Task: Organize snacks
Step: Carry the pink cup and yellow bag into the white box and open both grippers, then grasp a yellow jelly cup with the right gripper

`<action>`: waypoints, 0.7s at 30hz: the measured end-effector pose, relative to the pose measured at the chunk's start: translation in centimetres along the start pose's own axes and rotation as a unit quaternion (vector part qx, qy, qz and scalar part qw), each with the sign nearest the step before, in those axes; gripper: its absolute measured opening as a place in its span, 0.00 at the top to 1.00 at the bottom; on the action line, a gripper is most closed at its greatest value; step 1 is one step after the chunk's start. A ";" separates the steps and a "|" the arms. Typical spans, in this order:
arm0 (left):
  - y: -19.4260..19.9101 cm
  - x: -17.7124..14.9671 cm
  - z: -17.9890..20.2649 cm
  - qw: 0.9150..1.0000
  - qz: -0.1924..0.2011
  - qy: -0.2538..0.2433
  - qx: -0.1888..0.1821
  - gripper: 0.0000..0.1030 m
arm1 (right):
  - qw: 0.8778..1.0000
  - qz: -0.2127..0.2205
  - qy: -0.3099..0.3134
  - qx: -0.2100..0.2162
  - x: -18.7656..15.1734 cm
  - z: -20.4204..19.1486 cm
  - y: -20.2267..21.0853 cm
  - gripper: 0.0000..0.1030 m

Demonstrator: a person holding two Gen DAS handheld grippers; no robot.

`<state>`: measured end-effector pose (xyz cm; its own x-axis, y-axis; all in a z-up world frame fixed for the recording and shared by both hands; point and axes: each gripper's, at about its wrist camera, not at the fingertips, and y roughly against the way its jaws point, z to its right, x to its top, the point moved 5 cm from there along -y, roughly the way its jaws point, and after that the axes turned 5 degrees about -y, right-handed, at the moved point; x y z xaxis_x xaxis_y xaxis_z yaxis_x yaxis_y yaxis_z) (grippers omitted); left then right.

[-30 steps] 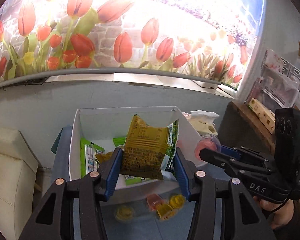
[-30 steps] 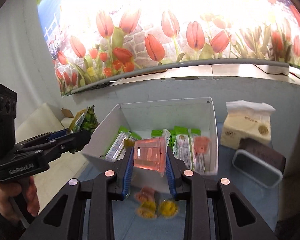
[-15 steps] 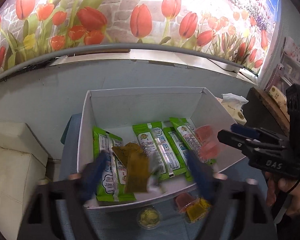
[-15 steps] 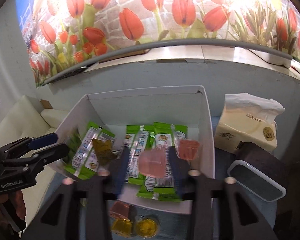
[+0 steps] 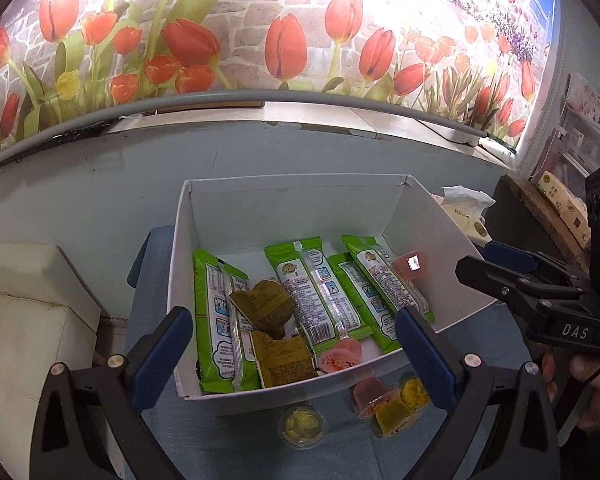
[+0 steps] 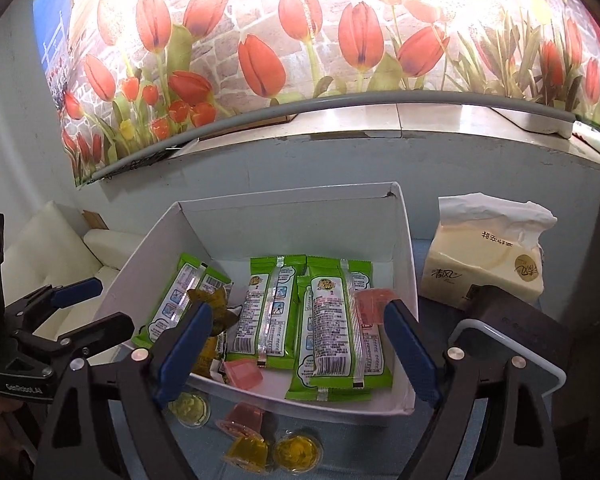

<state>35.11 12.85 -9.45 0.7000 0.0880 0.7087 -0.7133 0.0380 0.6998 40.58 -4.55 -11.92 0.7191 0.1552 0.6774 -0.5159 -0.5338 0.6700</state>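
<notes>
Left tool (image 5: 292, 350) and right tool (image 6: 300, 344): both released, empty, above white box (image 5: 300, 204). Inside box: green packets (image 6: 342, 328), brown packets (image 5: 282, 358), pink jelly cups (image 6: 242, 374). On bench (image 5: 236, 448) before box: further jelly cups (image 5: 304, 426).

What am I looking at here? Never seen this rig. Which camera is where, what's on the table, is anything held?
No robot: a person holds a two-finger clamp in each hand, each with a fisheye camera looking along its fingers.

The left view shows the left gripper up close, open and empty, with the other clamp at its right edge. The right view shows the right gripper, also open and empty.

Both face a white box holding green snack packets, brown packets and pink jelly cups. More jelly cups, pink and yellow, lie on the blue table in front. A tissue pack stands to the box's right.
</notes>
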 end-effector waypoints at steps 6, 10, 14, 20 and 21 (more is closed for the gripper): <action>2.2 -0.9 0.5 1.000 0.013 0.002 -0.008 0.00 | 1.000 0.015 -0.002 0.006 -1.4 -0.2 2.6 0.11; 4.5 -2.4 1.3 1.000 0.027 -0.002 -0.012 0.00 | 0.999 0.029 -0.001 0.019 -3.2 -0.6 5.0 0.04; 6.5 -4.4 2.0 0.999 0.037 -0.005 -0.015 0.00 | 0.999 0.031 0.016 0.023 -5.8 -1.1 7.0 0.00; 9.4 -7.1 3.1 0.998 0.049 0.001 -0.033 0.00 | 1.000 0.010 0.027 0.001 -9.6 -1.0 7.9 0.00; 9.8 -7.5 3.4 0.998 0.050 0.002 -0.034 0.00 | 0.999 0.008 0.031 -0.009 -10.2 -0.9 7.8 0.00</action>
<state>22.96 9.22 -7.65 0.6256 0.0994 0.7738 -0.7801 0.0972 0.6181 28.78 -9.55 -13.37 0.6807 0.1973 0.7055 -0.5365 -0.5215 0.6635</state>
